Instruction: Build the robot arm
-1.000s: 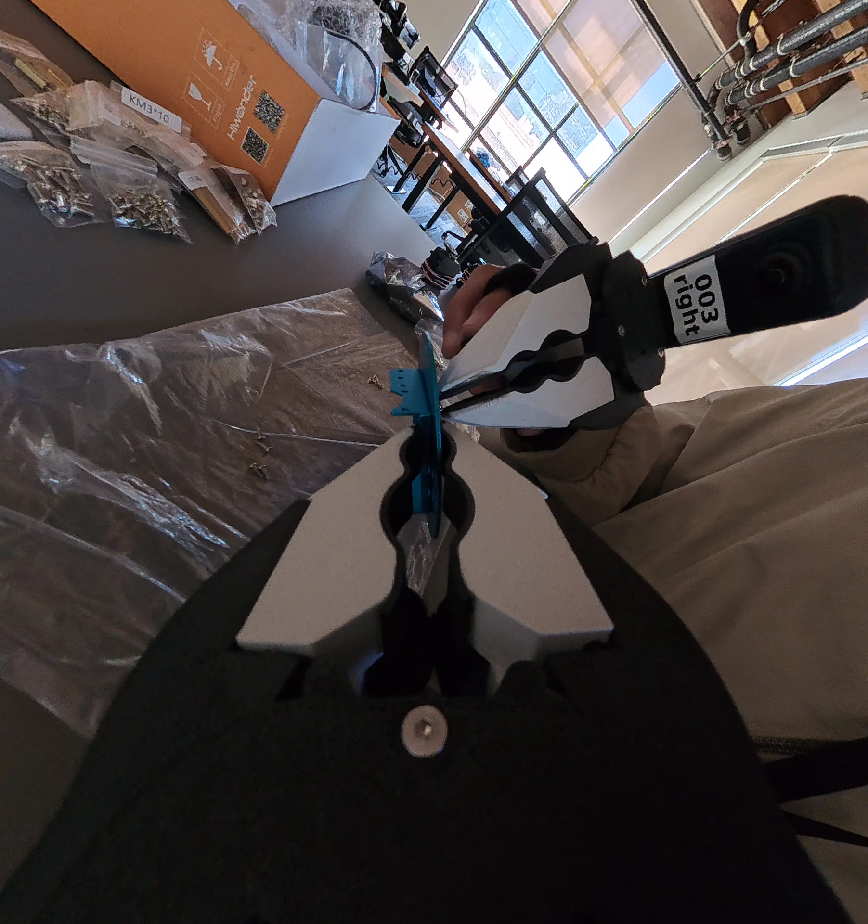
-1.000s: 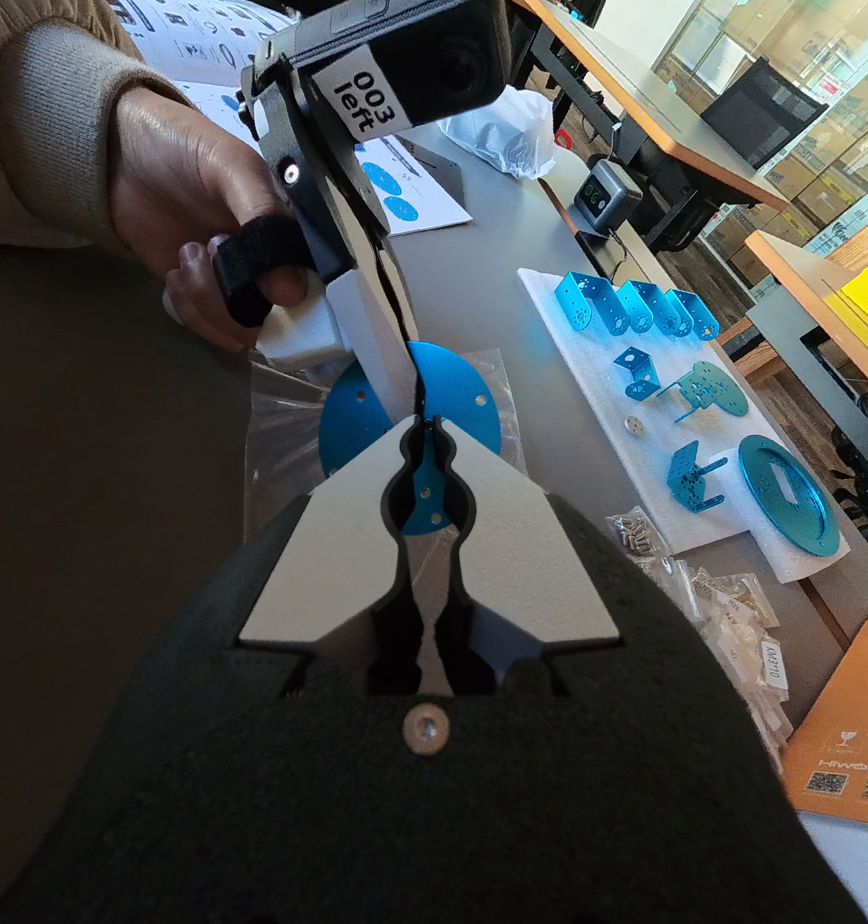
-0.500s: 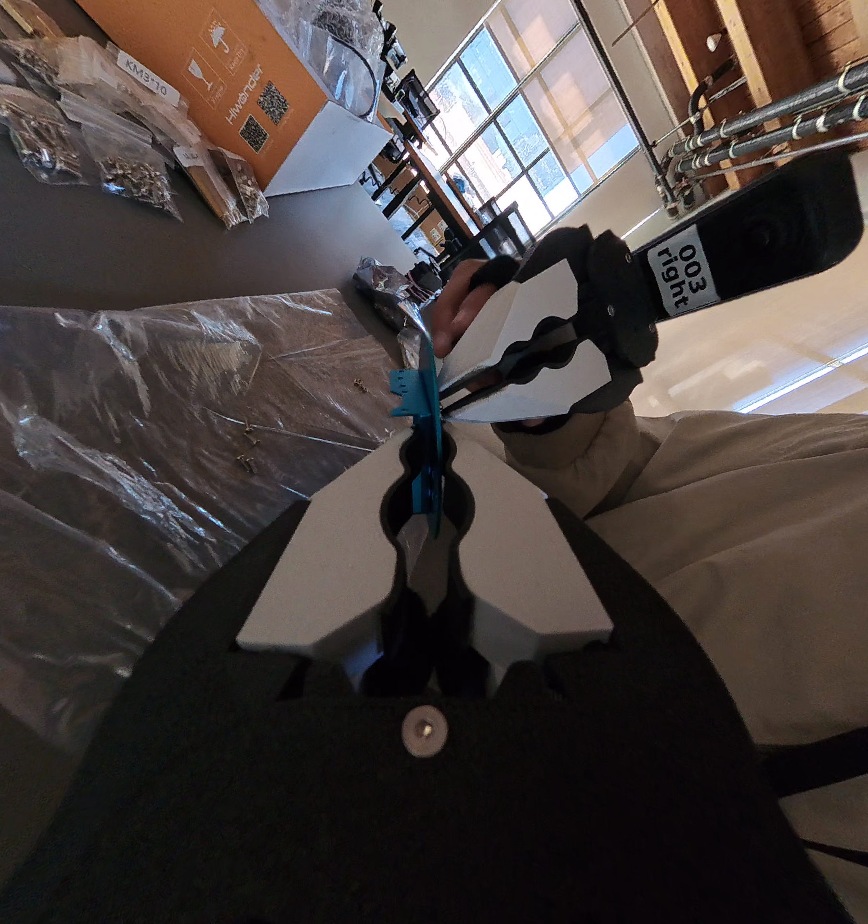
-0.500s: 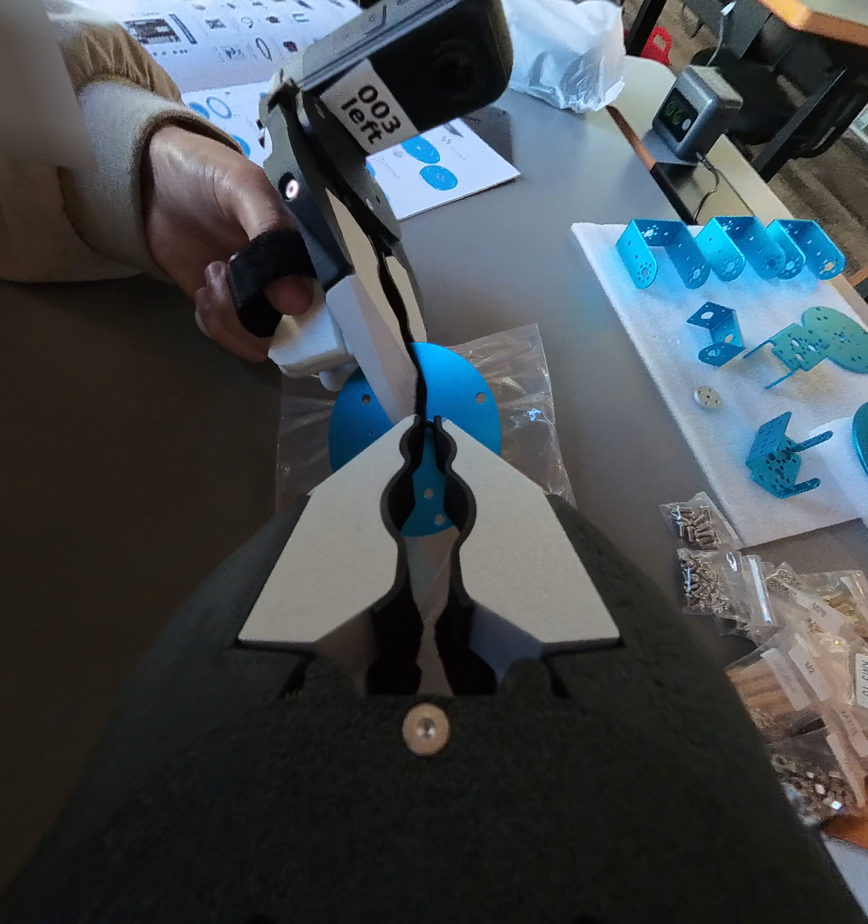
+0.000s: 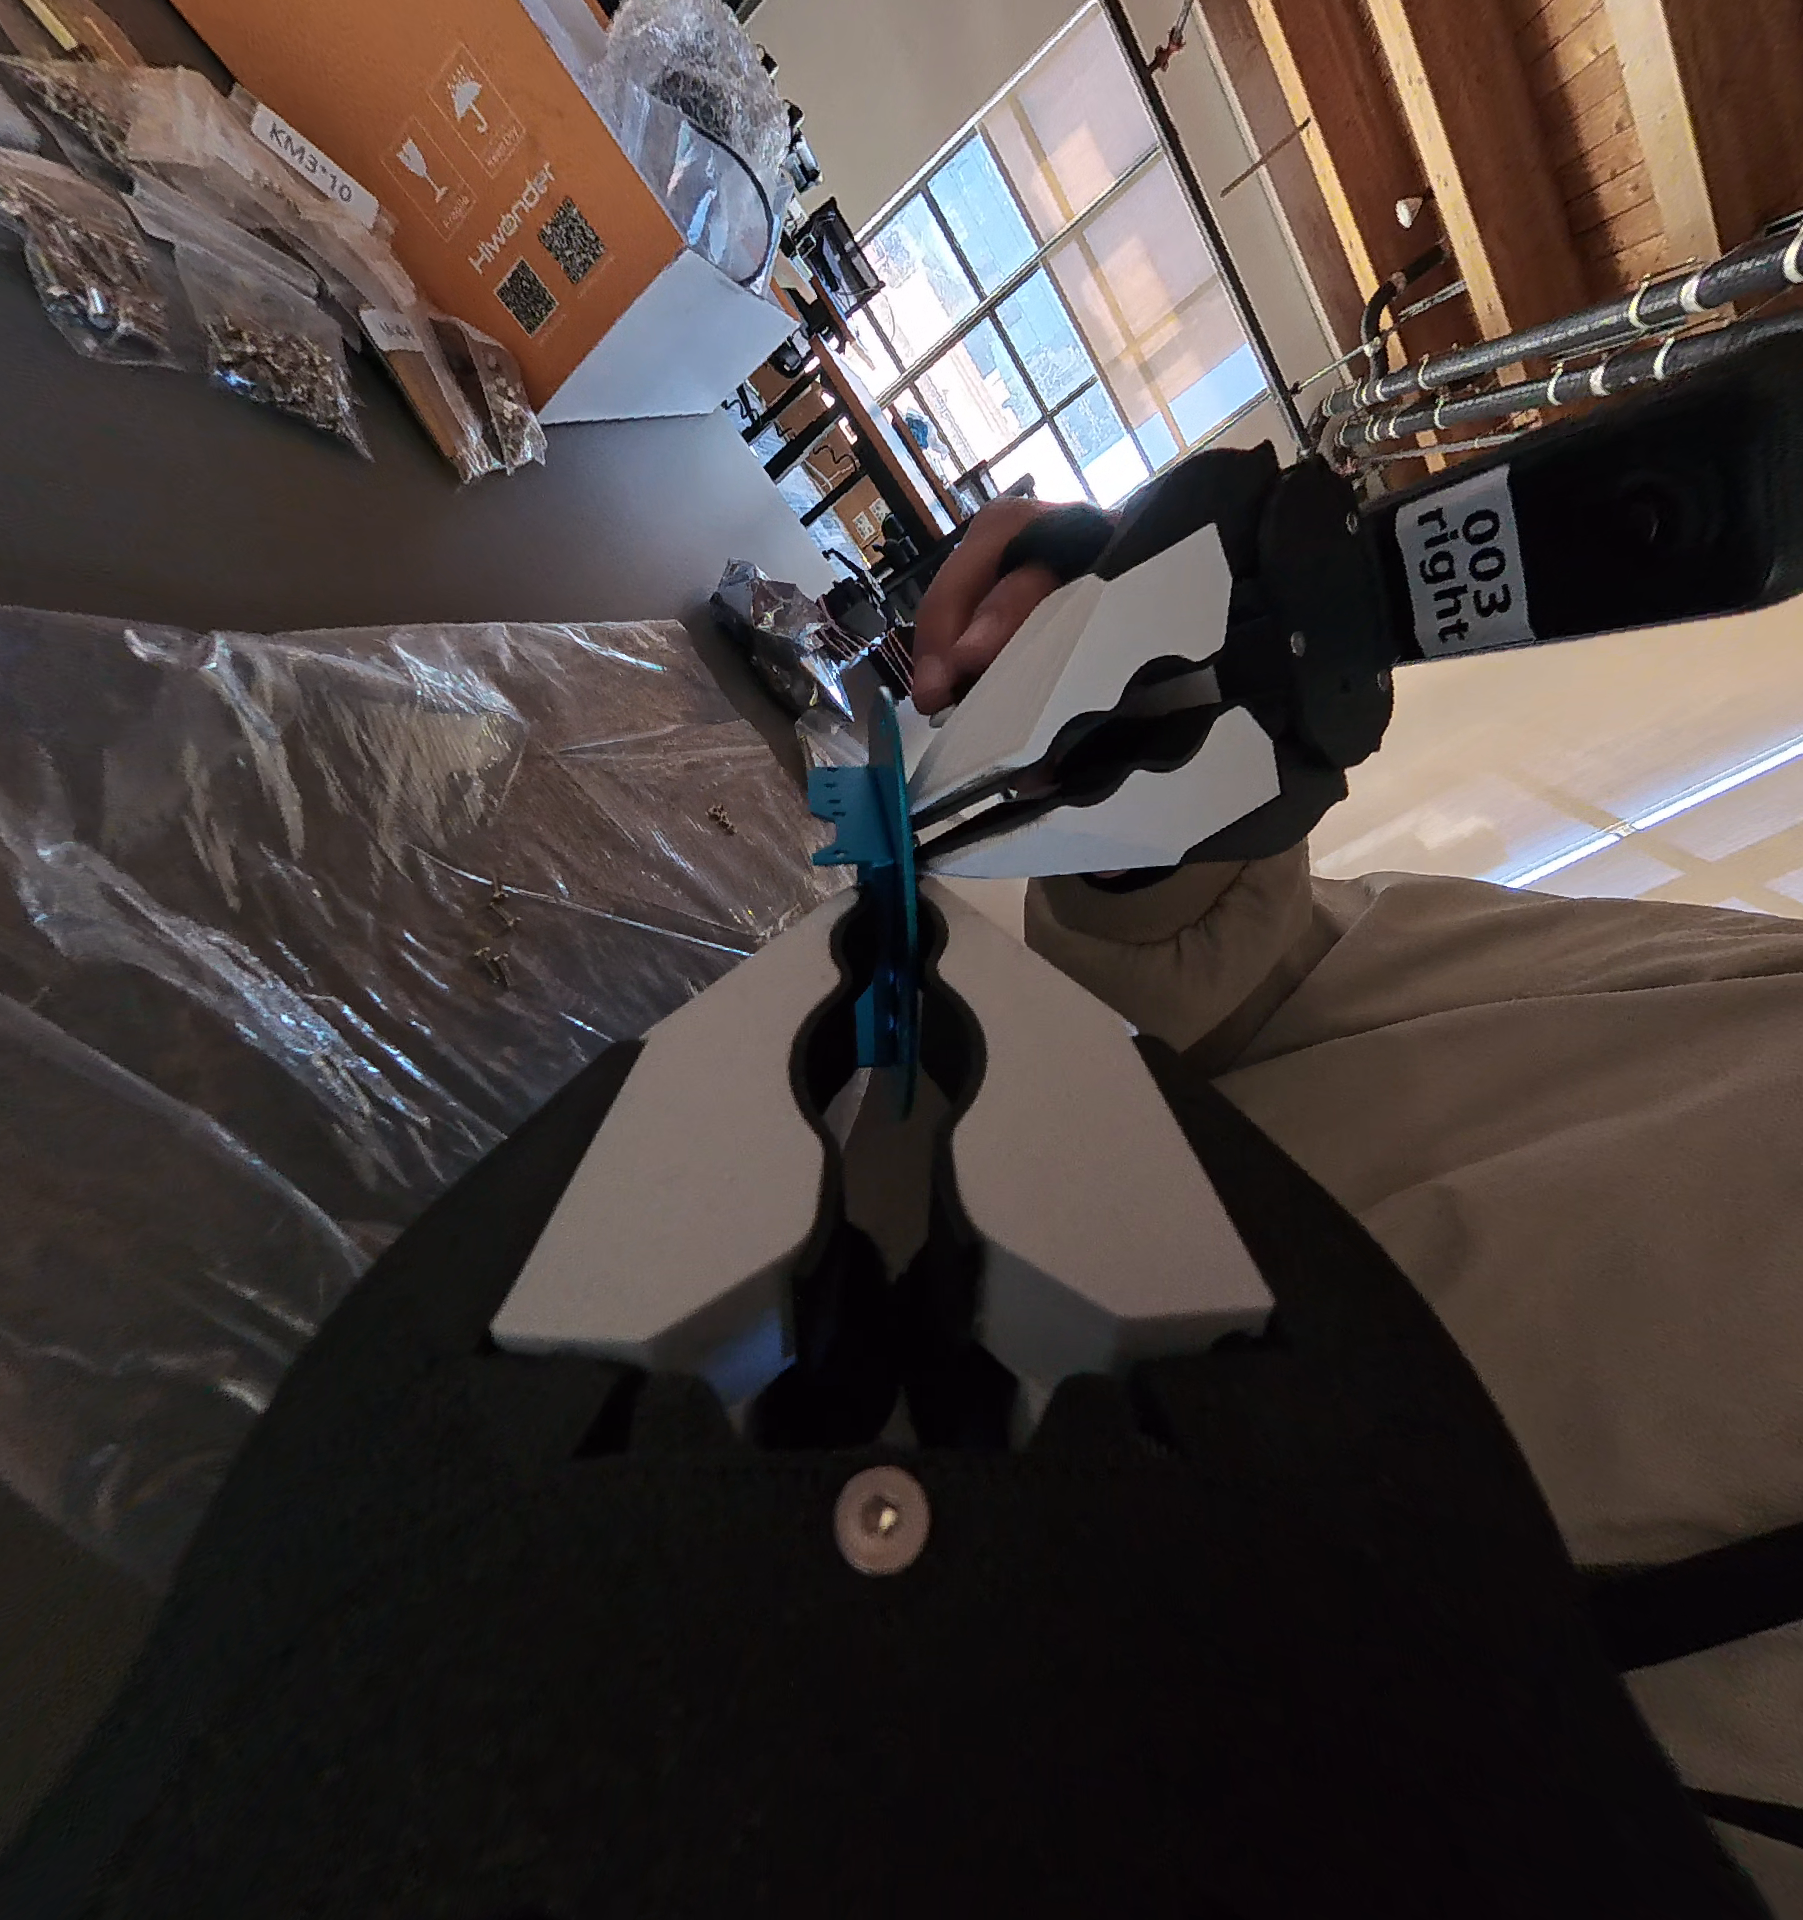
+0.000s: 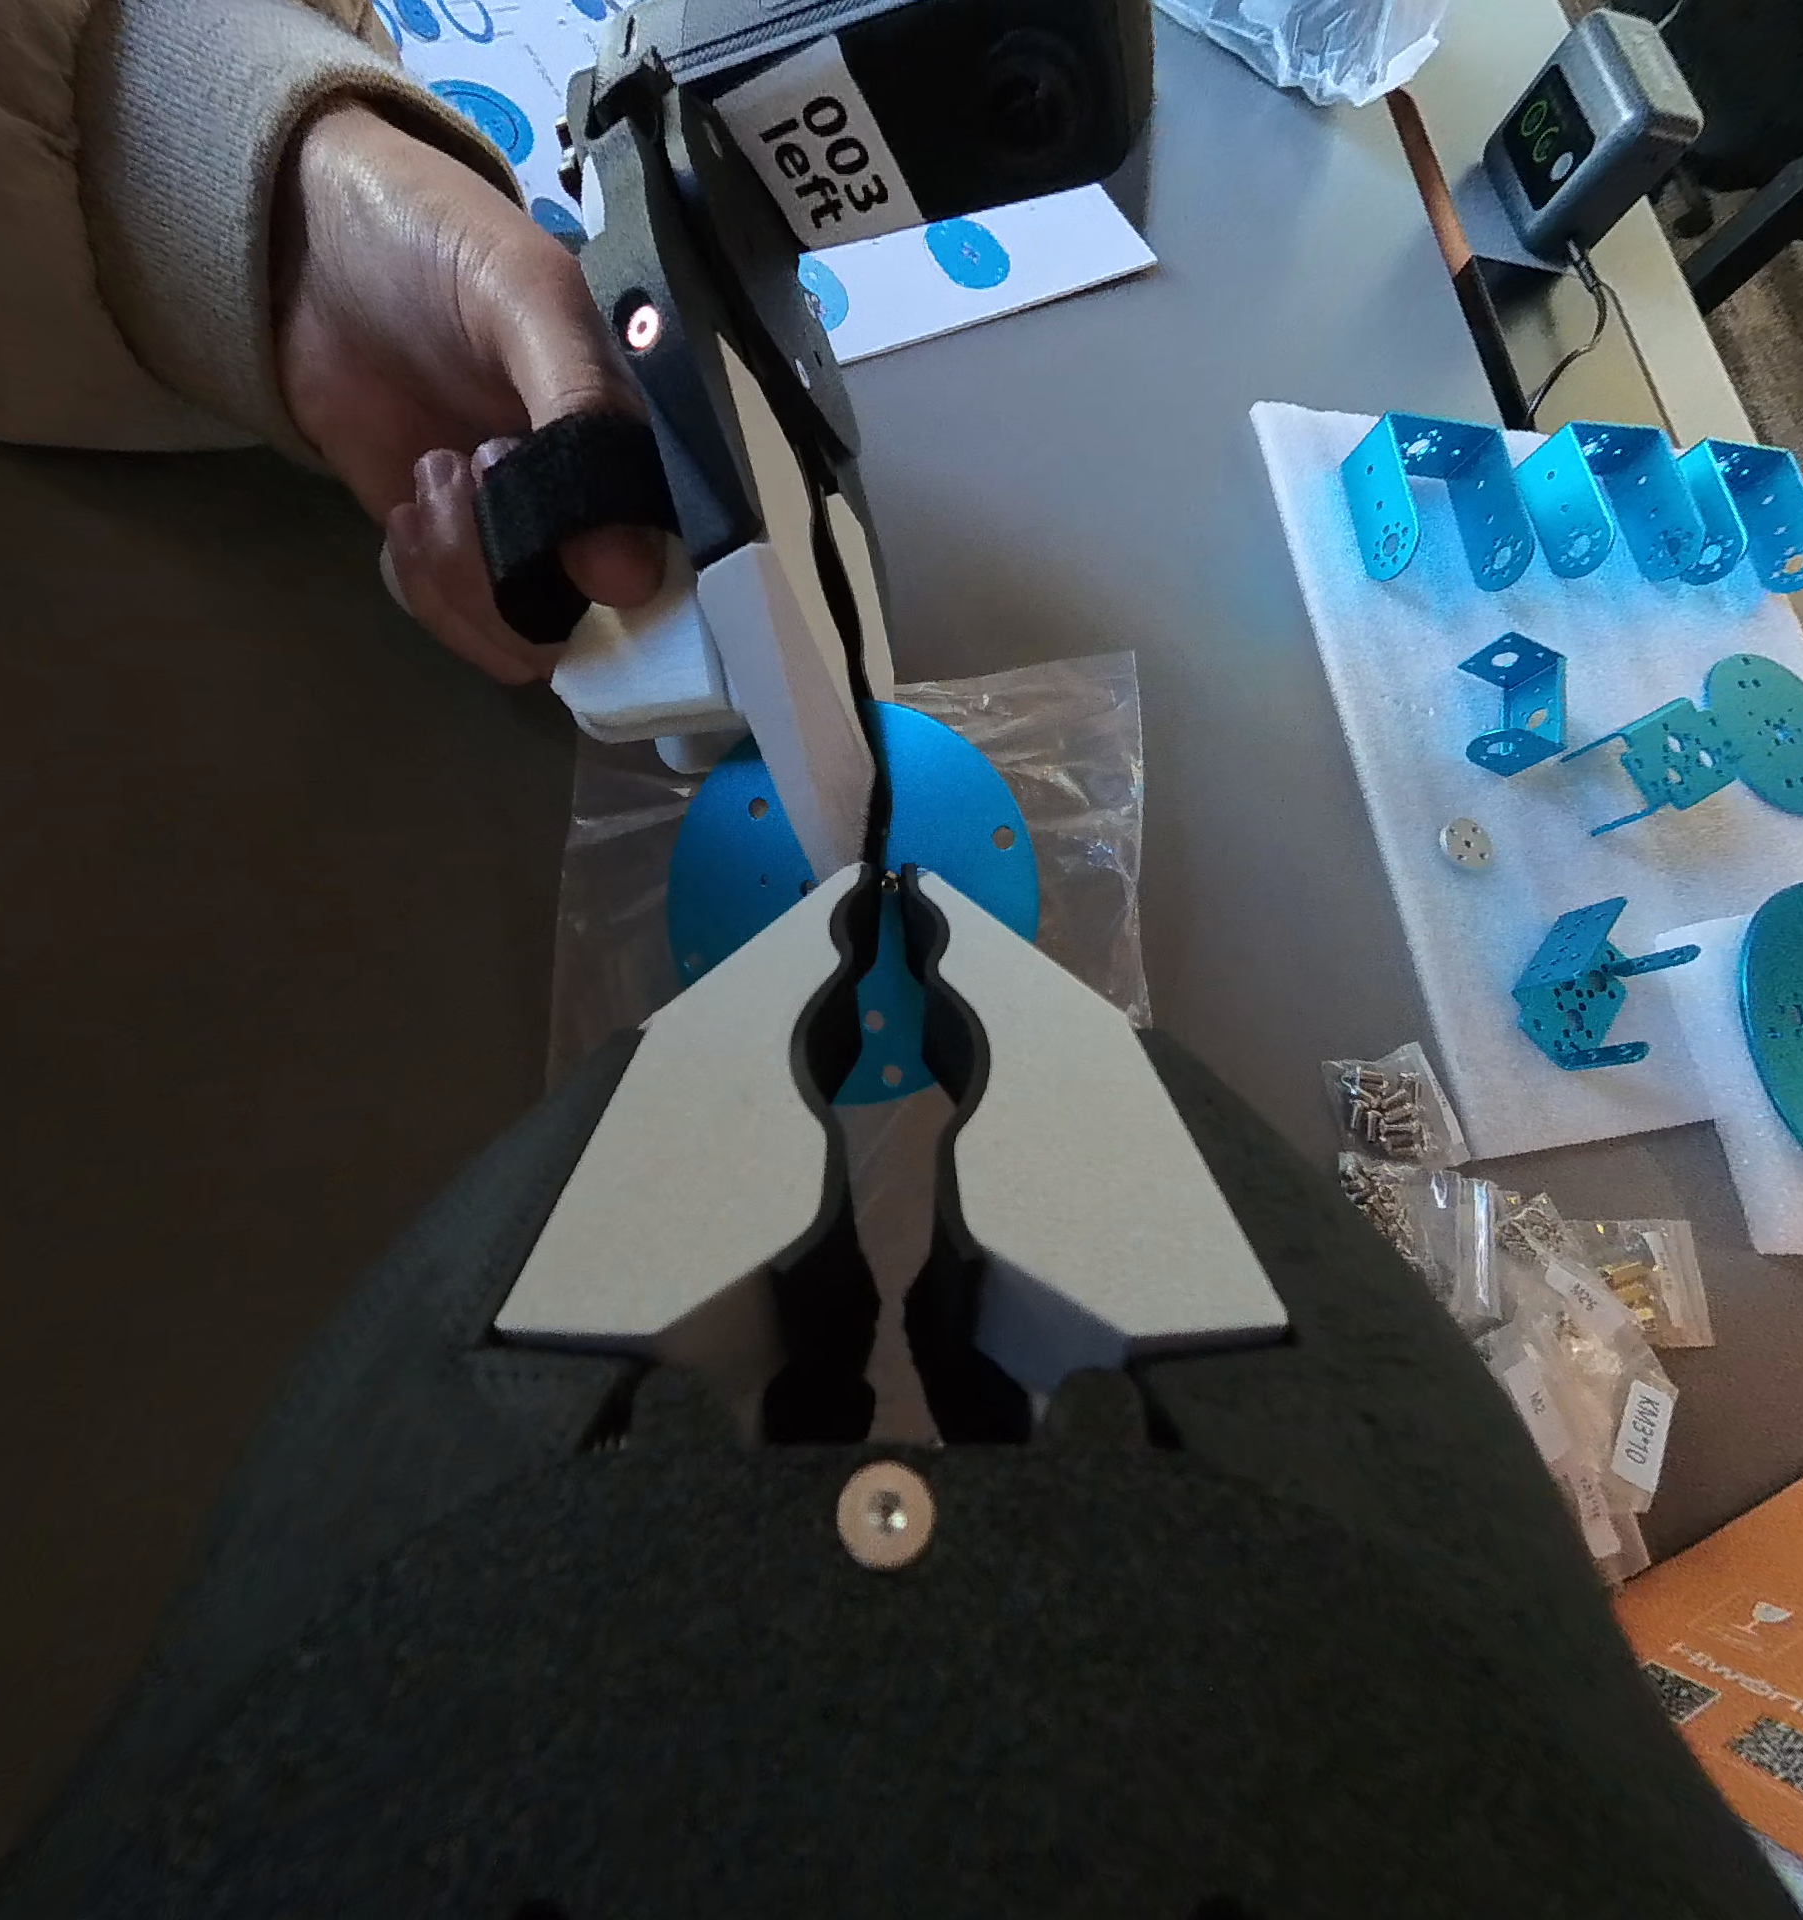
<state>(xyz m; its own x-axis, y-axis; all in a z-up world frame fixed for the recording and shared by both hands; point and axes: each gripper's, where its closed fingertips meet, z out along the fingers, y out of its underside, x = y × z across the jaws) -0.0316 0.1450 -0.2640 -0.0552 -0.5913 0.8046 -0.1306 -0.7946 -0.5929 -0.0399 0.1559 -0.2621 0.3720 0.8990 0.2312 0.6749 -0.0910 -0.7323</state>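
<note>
Tilted further toward the grey table (image 6: pixel 1136 499), both grippers, left gripper (image 5: pixel 892 914) and right gripper (image 6: pixel 884 878), stay pinching the blue disc (image 6: pixel 938 800).

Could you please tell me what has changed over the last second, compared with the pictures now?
Little has changed. Both grippers and the blue disc have tilted together, so the right wrist view now looks more steeply down at the white foam sheet of blue parts. Nothing was taken or released: the left gripper stays shut on the disc, and the right gripper stays closed against its face.

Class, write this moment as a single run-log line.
left claw: shut on blue disc | right claw: tips shut at disc face | disc above clear bag | blue brackets on white foam
</note>
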